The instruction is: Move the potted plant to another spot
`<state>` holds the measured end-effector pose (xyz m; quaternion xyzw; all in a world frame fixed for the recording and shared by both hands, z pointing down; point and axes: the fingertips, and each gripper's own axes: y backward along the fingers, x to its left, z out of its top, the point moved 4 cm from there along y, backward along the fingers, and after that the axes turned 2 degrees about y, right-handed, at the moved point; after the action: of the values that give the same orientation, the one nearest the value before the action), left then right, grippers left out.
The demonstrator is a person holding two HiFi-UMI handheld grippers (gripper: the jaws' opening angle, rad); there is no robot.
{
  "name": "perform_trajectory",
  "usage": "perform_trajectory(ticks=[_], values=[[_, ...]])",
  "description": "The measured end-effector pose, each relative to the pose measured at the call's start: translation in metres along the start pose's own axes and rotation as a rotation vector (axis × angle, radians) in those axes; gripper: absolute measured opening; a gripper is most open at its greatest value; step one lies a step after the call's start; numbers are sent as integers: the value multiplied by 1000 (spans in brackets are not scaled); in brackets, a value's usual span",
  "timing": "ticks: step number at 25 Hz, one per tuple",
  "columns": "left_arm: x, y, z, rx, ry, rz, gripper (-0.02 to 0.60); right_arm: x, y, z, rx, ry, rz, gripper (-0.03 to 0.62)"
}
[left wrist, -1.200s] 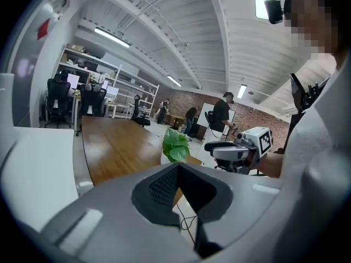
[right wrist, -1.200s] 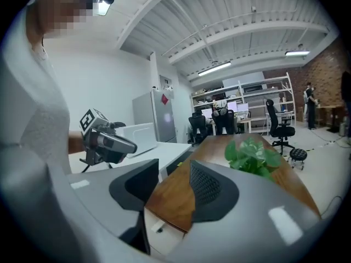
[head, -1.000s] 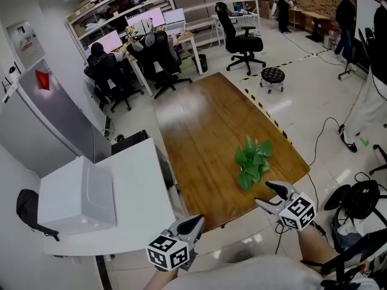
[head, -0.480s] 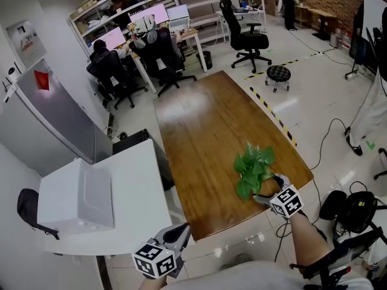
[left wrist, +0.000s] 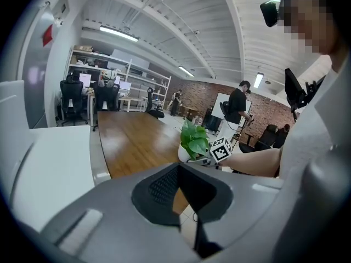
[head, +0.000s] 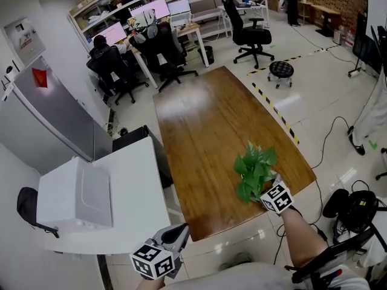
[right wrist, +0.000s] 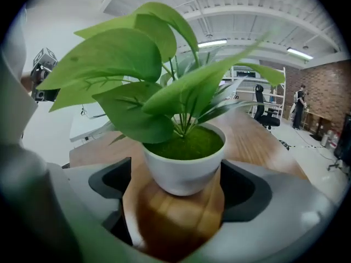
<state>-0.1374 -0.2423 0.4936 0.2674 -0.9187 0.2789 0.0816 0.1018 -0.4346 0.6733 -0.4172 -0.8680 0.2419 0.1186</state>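
Observation:
A potted plant [head: 254,169] with broad green leaves stands near the front right corner of the long wooden table [head: 199,125]. In the right gripper view its white pot [right wrist: 184,169] sits on the wood between the two jaws, with a small gap at each side. My right gripper [head: 261,191] is opening around the pot, and its pads do not press on it. My left gripper [head: 180,230] hangs shut and holds nothing, off the table's front edge at lower left. In the left gripper view the plant [left wrist: 193,138] and the right gripper's marker cube [left wrist: 220,149] lie ahead.
A white side table [head: 139,180] carrying a white box [head: 78,201] adjoins the wooden table at left. Office chairs [head: 245,32], a stool [head: 281,71] and desks with monitors stand at the back. Cables and another chair lie on the floor at right.
My right gripper went forward and down from the table's front edge to the plant, and its jaws now stand on both sides of the pot. The left gripper sank a little to the lower left.

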Motion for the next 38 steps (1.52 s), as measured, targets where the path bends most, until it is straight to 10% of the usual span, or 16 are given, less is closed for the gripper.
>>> perform_trajectory(ticks=[38], values=[[-2,-5,-7,31,-10,11,-6,-5,-15,5,-22,-12,-20,449]])
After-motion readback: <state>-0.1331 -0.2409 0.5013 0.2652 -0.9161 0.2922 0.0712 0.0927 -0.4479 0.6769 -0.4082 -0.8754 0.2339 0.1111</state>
